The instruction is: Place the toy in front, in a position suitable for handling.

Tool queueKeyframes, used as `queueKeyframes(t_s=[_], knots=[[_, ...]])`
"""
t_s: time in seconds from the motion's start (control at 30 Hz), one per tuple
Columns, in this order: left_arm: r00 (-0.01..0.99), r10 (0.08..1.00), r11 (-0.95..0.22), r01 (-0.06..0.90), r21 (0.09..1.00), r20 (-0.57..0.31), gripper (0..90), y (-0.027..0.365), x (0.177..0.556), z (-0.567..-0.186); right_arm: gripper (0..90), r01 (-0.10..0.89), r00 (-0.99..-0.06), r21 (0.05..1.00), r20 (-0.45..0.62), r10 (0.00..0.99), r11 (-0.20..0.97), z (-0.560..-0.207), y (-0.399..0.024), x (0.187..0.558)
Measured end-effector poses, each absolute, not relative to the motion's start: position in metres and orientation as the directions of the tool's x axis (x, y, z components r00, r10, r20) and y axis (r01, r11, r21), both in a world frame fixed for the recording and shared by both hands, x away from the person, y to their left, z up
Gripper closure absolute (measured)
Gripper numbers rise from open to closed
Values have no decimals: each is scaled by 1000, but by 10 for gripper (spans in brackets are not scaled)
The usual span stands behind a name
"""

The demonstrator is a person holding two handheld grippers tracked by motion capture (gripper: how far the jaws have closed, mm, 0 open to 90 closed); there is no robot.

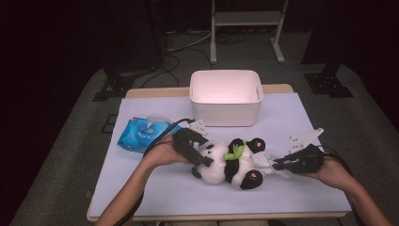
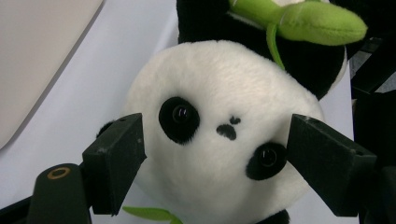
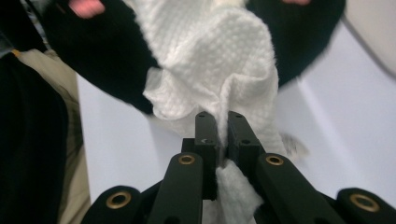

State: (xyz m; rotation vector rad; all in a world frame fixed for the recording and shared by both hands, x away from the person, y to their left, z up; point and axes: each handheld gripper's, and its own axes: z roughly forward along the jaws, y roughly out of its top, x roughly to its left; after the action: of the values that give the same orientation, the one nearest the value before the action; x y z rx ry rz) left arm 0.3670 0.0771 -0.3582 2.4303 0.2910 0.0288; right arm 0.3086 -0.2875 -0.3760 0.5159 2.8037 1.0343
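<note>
Left gripper (image 2: 215, 158) jaws apart, flanking panda (image 1: 230, 162) head near table (image 1: 155, 188) front edge, likely steadying. Right gripper (image 3: 222, 122) clamped on white wipe (image 3: 219, 70) against panda's bottom, for wiping.

Both forearms reach in from below: the black left gripper (image 1: 200, 155) stands with jaws spread wide, while the black right gripper (image 1: 278, 165) lies level, jaws pinched together.

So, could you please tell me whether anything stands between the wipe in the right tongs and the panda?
Nothing visible does. The right tongs are shut on the white wipe, which already lies against the panda between its black legs. The left tongs stand on either side of its head.
</note>
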Motion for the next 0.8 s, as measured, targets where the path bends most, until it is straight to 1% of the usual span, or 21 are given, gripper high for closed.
queueKeyframes(t_s=[0.13, 0.2, 0.27, 0.37, 0.47, 0.53, 0.6, 0.8], knots=[[974, 209, -746, 219, 629, -91, 201, 74, 369, -364, 834, 309, -924, 618, 15, 382, 723, -384, -294, 311], [974, 203, -751, 221, 622, -101, 227, 72, 369, -364, 828, 321, -919, 621, 21, 394, 715, -385, -293, 312], [973, 204, -755, 225, 616, -105, 264, 71, 368, -363, 823, 306, -923, 627, 11, 385, 716, -383, -288, 313], [976, 197, -764, 214, 609, -95, 295, 70, 365, -362, 814, 274, -932, 658, 4, 361, 701, -375, -281, 313], [974, 204, -758, 218, 615, -94, 308, 70, 362, -362, 783, 244, -941, 677, -8, 339, 694, -366, -270, 313], [973, 208, -752, 224, 620, -100, 317, 71, 361, -363, 736, 222, -949, 690, -11, 317, 689, -362, -260, 313], [974, 208, -751, 220, 622, -93, 319, 72, 358, -364, 694, 195, -954, 680, -35, 297, 707, -360, -248, 312], [971, 222, -745, 227, 627, -88, 318, 73, 356, -365, 594, 150, -969, 684, -43, 244, 714, -355, -224, 311]])
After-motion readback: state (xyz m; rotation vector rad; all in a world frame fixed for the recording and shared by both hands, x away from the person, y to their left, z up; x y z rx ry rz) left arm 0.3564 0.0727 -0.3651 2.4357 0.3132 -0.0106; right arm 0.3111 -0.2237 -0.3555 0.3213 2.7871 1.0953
